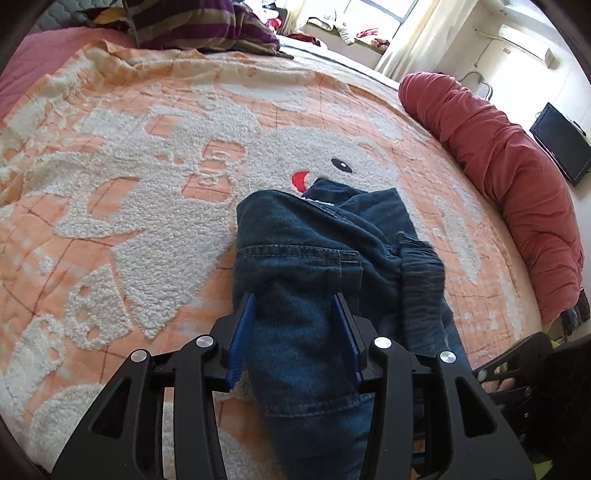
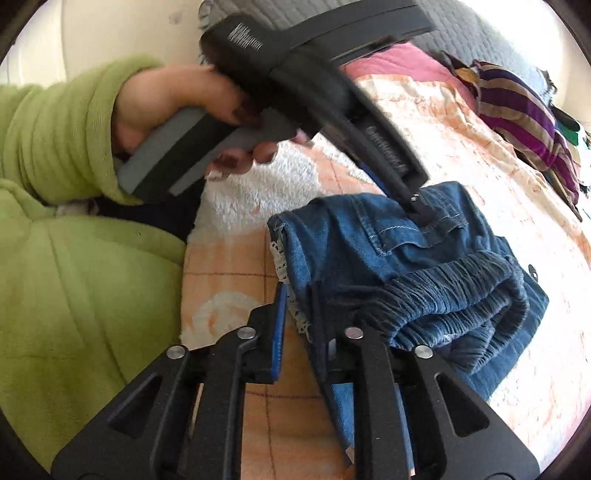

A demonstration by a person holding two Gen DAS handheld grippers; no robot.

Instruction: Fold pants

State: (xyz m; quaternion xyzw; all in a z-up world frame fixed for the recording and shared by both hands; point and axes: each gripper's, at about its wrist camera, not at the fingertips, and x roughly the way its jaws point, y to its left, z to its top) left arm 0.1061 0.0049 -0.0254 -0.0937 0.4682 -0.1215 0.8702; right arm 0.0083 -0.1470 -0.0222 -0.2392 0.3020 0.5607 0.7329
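One pair of blue denim pants point(image 1: 325, 258) lies bunched on the orange-and-white blanket point(image 1: 129, 184). Nearest the lens, the left gripper point(image 1: 295, 317) stands spread astride a fold; the right gripper point(image 2: 299, 317), its fingers a little apart, takes in the lace-trimmed edge. The fold looks mid-way; next, both need a firm pinch. Beyond the pants lies one red bolster point(image 1: 509, 173).

Left wrist view: close above the bed, facing along its own fingers across the blue jeans point(image 1: 325, 258) toward the window point(image 1: 380, 14). Right wrist view: equally close, facing leftward toward the green-sleeved arm point(image 2: 55, 122). Both views share the jeans and the orange-and-white blanket point(image 1: 147, 155).
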